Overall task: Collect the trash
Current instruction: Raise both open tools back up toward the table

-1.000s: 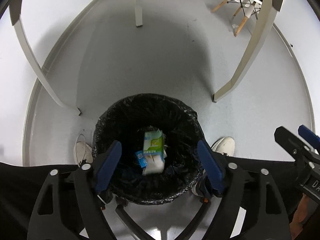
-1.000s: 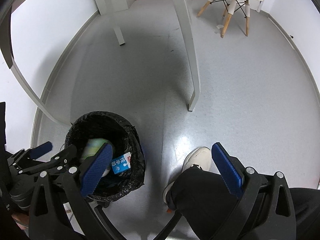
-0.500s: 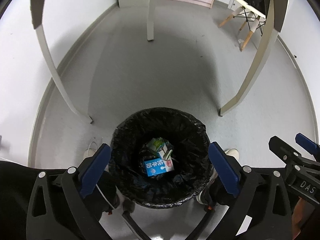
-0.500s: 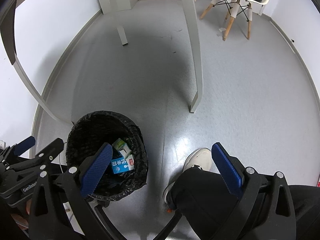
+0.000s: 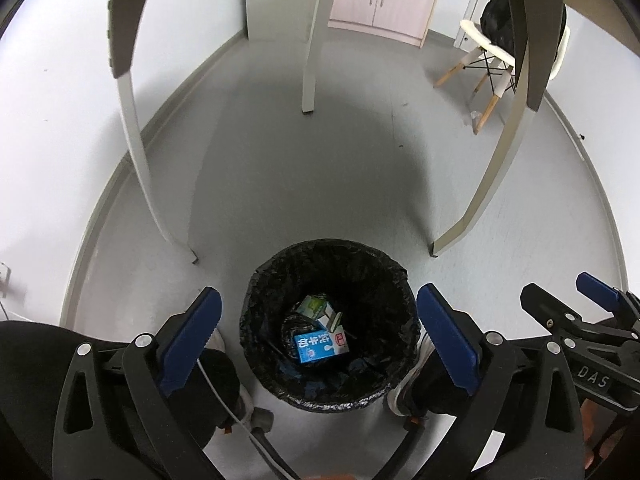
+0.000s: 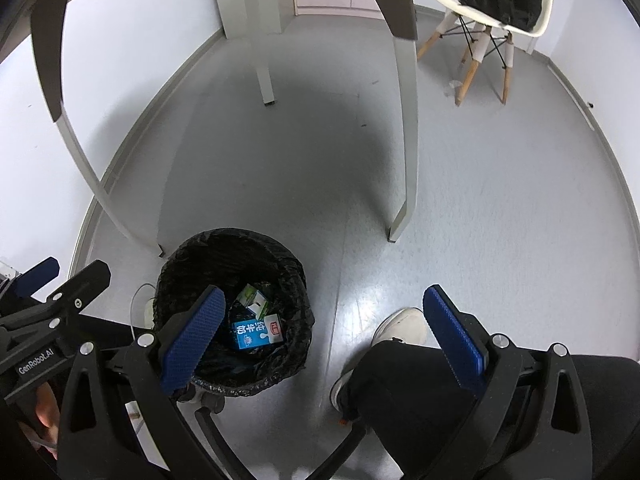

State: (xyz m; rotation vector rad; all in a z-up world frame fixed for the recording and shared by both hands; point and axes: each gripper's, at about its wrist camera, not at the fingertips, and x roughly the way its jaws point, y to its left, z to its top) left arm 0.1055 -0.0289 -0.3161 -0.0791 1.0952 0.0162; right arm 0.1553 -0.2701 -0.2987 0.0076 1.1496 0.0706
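Bin (image 5: 288, 280) rim – clear | cartons (image 5: 320, 346) inside, perhaps two | tools – both released, empty

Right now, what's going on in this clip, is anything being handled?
A person holds a gripper in each hand above a black-lined trash bin on the floor. The left gripper is open and empty, its jaws having just opened; the right gripper is open and empty too. A blue carton and a green carton lie inside the bin. Nothing is being held at the moment.
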